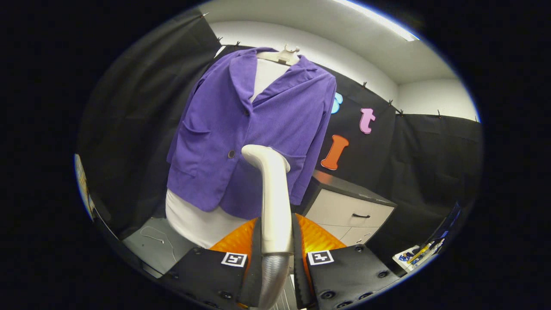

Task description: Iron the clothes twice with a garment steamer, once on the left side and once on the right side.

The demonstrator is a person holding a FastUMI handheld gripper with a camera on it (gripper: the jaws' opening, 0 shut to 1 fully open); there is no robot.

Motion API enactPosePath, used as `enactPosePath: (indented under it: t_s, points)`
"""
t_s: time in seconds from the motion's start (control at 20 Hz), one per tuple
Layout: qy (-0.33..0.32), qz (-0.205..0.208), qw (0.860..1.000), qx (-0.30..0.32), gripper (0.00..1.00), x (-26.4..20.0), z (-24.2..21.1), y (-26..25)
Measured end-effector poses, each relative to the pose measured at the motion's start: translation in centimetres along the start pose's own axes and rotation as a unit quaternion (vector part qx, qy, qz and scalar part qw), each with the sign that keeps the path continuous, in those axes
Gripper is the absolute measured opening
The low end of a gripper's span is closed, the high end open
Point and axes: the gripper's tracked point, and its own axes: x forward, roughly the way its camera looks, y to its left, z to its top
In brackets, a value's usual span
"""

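Observation:
A purple jacket [241, 129] hangs on a white hanger [282, 55] over a white mannequin form [196, 221]. My gripper [275, 252] is shut on the white handle of the garment steamer [273, 193], which rises upright between the fingers. The steamer's head curves toward the jacket's lower front, just right of the dark button [231, 153]; whether it touches the fabric cannot be told. A grey ribbed hose [271, 275] runs down from the handle between the fingers.
A white cabinet [348, 211] with a dark top and a drawer handle stands right of the jacket. A grey table surface [155, 243] lies lower left. Small items sit at the lower right [419, 254]. Black cloth walls surround the booth.

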Motion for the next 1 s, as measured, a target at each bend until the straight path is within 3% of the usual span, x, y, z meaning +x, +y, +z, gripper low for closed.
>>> enactPosePath:
  t_s: [0.35,0.65,1.0]
  points:
    - [-0.092,-0.024,0.995,0.042,0.38,-1.2,11.4,-1.4]
    - [-0.157,-0.015,0.985,0.063,0.37,-1.4,20.7,-0.2]
    - [-0.175,0.008,0.982,0.074,0.37,-0.3,25.8,4.7]
